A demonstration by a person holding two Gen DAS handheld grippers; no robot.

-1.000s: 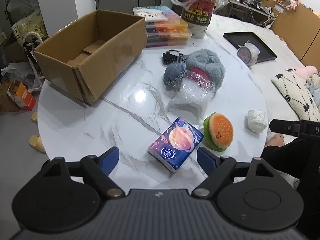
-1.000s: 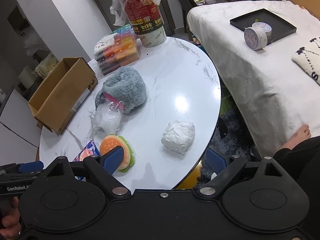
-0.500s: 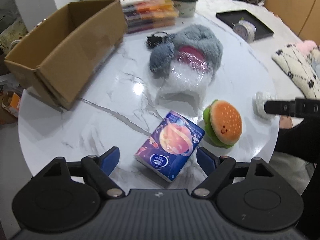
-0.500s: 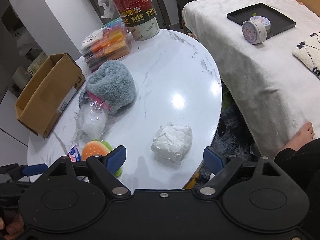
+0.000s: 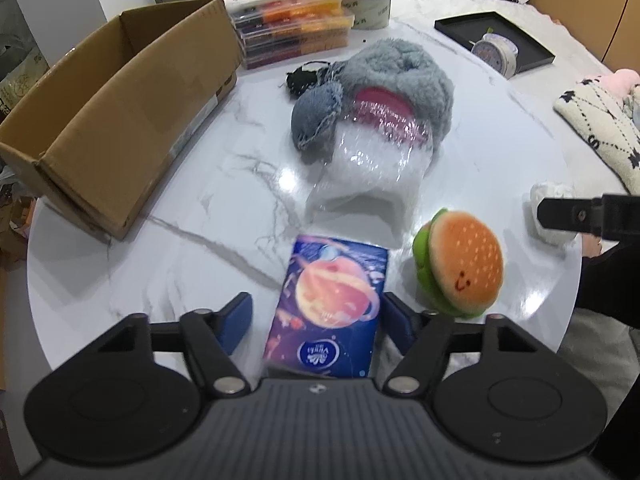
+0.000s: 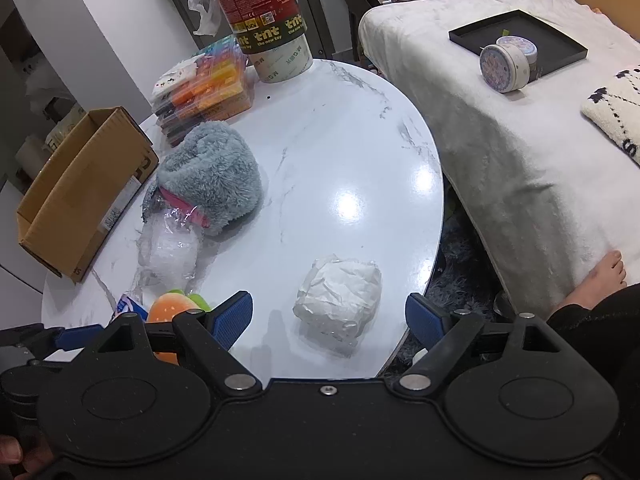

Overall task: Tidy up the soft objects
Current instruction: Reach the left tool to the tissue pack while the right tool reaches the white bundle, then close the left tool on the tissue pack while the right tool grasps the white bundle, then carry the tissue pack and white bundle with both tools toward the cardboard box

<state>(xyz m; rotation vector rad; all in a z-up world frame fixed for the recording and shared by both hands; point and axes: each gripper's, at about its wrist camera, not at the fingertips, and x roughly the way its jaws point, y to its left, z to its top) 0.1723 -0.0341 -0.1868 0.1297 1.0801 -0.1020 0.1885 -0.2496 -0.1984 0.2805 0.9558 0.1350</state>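
Left wrist view: our left gripper has its jaws spread around the tissue pack, long axis running straight ahead between them; right gripper spread too.

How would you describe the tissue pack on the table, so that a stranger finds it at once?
Start from the round white marble table and go to its near edge, where the left gripper hangs open. The tissue pack lies between its blue fingers, left of the hamburger plush. It alone is flat, rectangular and dark blue, printed with an orange ringed planet.
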